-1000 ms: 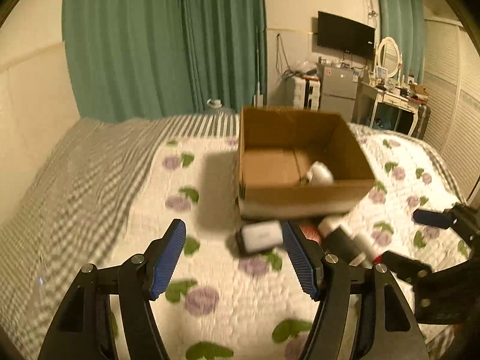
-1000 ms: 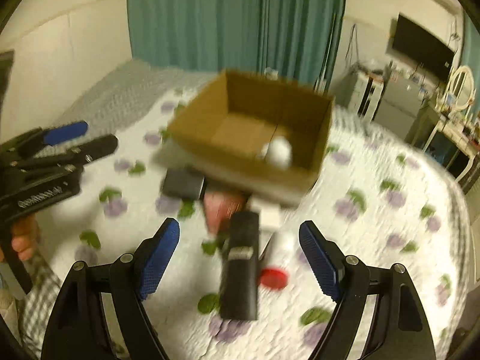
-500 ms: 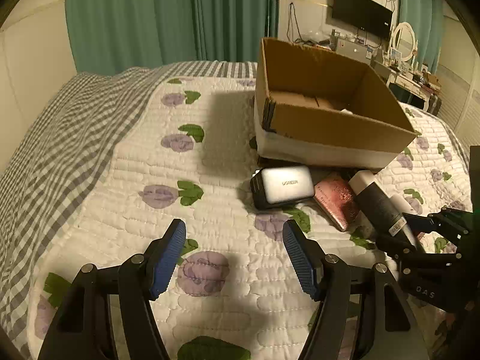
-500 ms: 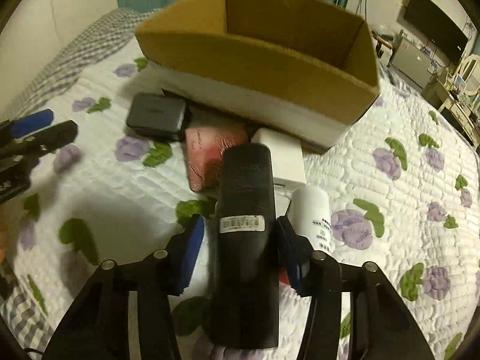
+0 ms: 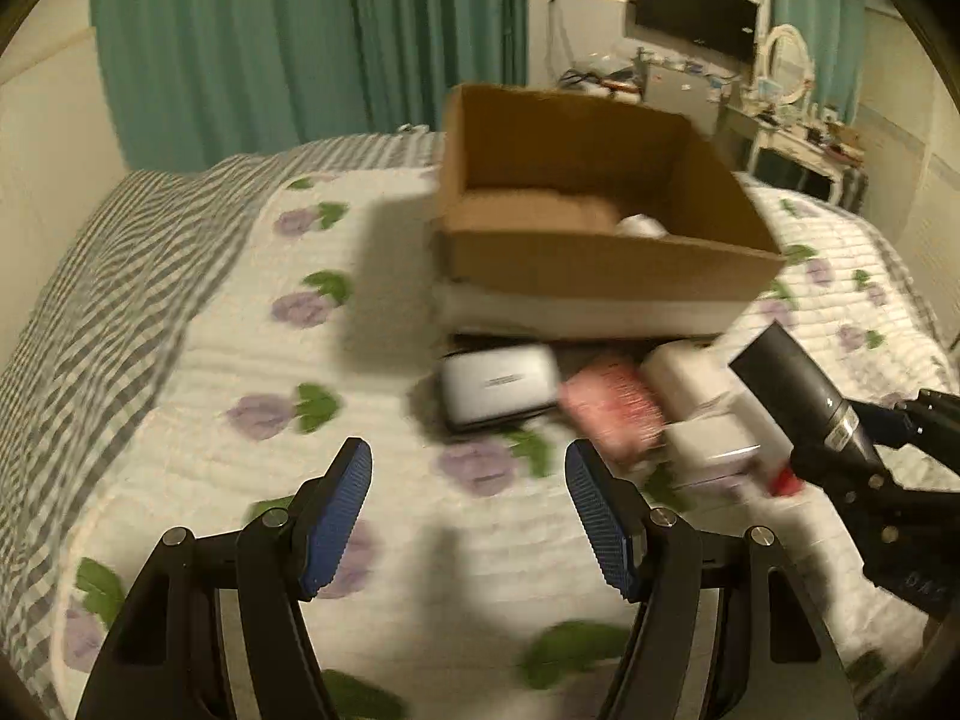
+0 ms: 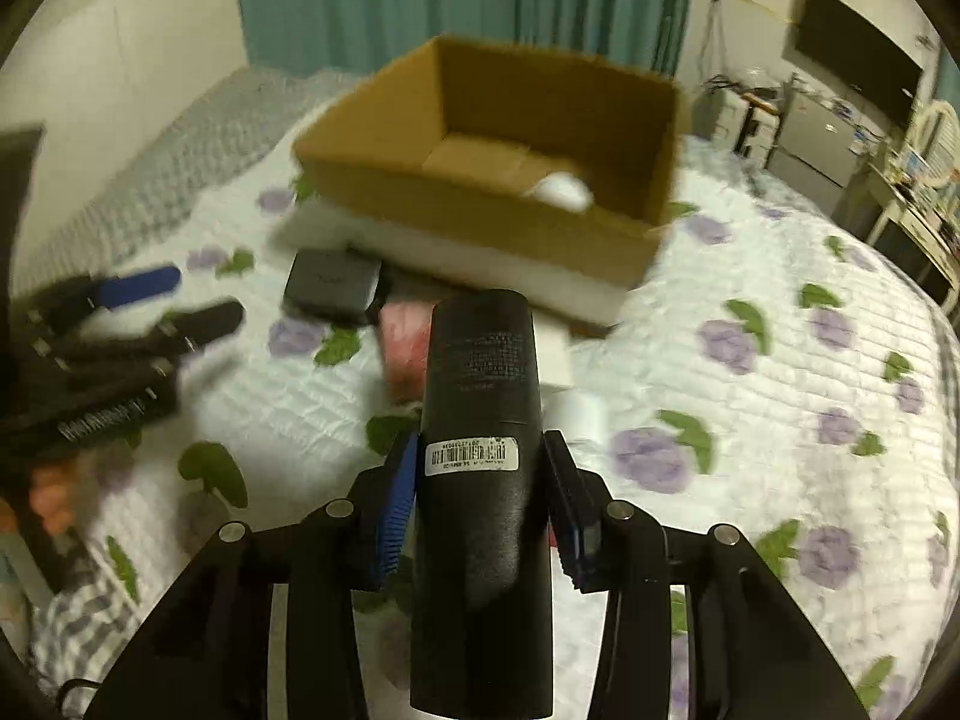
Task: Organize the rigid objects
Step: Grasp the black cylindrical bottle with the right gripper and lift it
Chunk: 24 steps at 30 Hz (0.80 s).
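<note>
The right gripper (image 6: 480, 480) is now clamping a black bottle (image 6: 480, 420) between its blue pads and carrying it clear of the quilt (image 6: 750, 420), where half a second ago the bottle was lying among the other things. That is putting the bottle on its way to the cardboard box (image 6: 480, 210), which is sitting toward the far edge of the quilt with a white item (image 6: 561, 189) already inside. The left gripper (image 5: 468, 510) is hanging wide open and empty over the quilt's near edge. A grey case (image 5: 498, 384), a pink packet (image 5: 612, 408) and a white bottle (image 5: 714, 438) are waiting just in front of the box.
</note>
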Motion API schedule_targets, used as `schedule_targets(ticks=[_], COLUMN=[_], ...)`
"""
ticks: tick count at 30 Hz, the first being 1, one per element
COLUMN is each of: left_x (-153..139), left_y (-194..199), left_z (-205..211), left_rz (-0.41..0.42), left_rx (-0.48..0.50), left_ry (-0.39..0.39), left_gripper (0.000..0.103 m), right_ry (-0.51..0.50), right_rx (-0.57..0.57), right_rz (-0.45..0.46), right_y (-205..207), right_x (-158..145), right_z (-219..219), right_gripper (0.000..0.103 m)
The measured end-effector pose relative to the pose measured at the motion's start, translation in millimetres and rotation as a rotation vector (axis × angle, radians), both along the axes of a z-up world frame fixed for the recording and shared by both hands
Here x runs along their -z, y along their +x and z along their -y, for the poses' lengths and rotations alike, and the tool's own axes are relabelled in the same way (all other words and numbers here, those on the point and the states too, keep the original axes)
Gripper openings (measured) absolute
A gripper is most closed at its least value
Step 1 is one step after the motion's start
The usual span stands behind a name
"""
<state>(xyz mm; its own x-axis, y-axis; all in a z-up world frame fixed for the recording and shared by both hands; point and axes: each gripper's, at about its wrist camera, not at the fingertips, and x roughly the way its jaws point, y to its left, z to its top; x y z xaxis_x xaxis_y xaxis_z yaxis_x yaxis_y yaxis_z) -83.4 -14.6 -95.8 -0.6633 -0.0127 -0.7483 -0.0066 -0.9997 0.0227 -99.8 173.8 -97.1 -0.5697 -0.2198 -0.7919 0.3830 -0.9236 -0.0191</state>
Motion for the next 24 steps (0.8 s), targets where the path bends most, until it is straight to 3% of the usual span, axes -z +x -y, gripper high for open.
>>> schedule_targets(ticks=[5,14,21,24], left_x=[-4.4,21.7,53.5,63.7], left_y=[-5.0,-22.4,-39.6,-42.9], left_z=[-57.2,-144.1,-176.5,-185.6], left_rz=[0.007,0.085,0.148,0.128], left_rx=[0.106,0.257,0.290,0.296], left_ry=[0.029,0.046,-0.023,-0.095], left_gripper=[0.070,0.070,0.067,0.067], right_ry=[-0.002,-0.046,-0.100,-0.107], right_rx=[0.117,0.224,0.207,0.207], right_rz=[-0.032,-0.012,0.003,0.009], right_y=[3.9,-6.2,-10.7,-11.0], right_x=[-15.3,1.3,7.9,9.2], right_z=[-53.0,-118.2,-123.1,-123.3], right_gripper=[0.041,0.041,0.040,0.040])
